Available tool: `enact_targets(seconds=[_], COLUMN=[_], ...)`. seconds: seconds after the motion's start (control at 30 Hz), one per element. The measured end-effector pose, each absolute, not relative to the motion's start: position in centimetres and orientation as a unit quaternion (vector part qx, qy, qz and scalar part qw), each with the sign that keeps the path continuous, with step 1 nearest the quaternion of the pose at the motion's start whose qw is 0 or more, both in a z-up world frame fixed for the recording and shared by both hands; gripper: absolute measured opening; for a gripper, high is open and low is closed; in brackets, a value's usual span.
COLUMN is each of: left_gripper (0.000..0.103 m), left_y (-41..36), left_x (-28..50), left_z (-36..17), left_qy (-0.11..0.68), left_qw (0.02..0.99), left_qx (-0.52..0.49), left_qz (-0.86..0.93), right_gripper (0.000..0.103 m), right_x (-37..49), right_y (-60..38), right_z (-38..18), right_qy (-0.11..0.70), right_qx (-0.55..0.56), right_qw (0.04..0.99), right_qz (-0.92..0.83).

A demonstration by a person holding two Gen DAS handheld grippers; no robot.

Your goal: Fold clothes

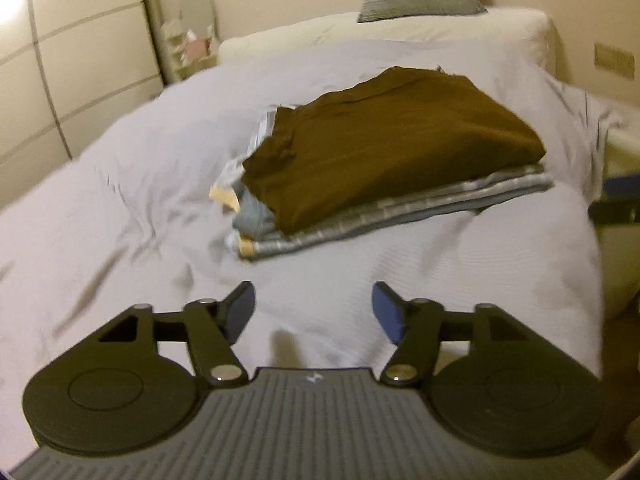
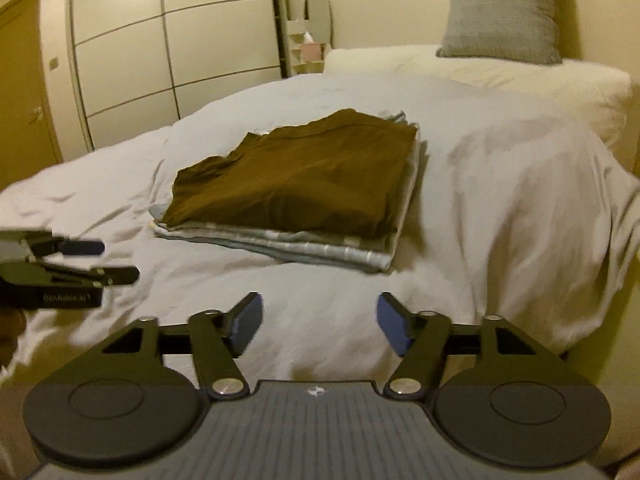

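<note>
A folded brown garment (image 1: 384,140) (image 2: 296,176) lies on top of a stack of folded grey striped clothes (image 1: 400,212) (image 2: 312,248) in the middle of the bed. My left gripper (image 1: 314,312) hovers open over the sheet, short of the stack's near edge, with nothing between its blue pads. My right gripper (image 2: 320,320) is also open and empty, just in front of the stack. The left gripper (image 2: 116,260) shows at the left edge of the right wrist view, its fingers apart. A dark piece of the right gripper (image 1: 616,204) shows at the right edge of the left wrist view.
The bed is covered by a wrinkled white duvet (image 1: 120,200) (image 2: 500,200). A cream pillow (image 2: 480,68) and a grey cushion (image 2: 500,12) lie at the head. A sliding wardrobe (image 2: 160,48) stands to the left, with a small shelf and oval mirror (image 2: 316,20) beside it.
</note>
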State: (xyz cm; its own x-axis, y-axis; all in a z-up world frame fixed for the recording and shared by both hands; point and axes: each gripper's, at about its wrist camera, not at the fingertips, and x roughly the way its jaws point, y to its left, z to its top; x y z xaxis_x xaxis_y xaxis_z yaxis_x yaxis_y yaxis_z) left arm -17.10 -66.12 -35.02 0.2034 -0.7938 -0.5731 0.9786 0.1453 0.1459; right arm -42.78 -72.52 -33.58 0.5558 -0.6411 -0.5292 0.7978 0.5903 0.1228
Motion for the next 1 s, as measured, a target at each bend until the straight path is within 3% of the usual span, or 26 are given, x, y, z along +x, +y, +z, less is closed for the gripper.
enact_targets(seconds=[0.13, 0.2, 0.27, 1.0], left_gripper=[0.085, 0.098, 0.101, 0.102], left_y=[-65.0, -64.4, -63.8, -58.9], left_x=[-17.9, -18.3, -18.5, -18.2], left_z=[-34.6, -34.2, -33.6, -29.8], left_qy=[0.205, 0.214, 0.223, 0.224], left_qw=[0.738, 0.741, 0.742, 0.789], left_qx=[0.235, 0.227, 0.217, 0.162], left_qz=[-0.598, -0.595, -0.594, -0.549], right_gripper=[0.088, 0.088, 0.088, 0.089], right_x=[-43.1, -42.9, -42.8, -42.2], right_y=[-71.0, -70.6, -70.2, -68.0], right_z=[-33.0, -32.6, -32.1, -29.2], right_qy=[0.208, 0.206, 0.204, 0.232], right_qx=[0.187, 0.193, 0.206, 0.223], right_qw=[0.860, 0.857, 0.852, 0.825], right_qz=[-0.427, -0.430, -0.436, -0.465])
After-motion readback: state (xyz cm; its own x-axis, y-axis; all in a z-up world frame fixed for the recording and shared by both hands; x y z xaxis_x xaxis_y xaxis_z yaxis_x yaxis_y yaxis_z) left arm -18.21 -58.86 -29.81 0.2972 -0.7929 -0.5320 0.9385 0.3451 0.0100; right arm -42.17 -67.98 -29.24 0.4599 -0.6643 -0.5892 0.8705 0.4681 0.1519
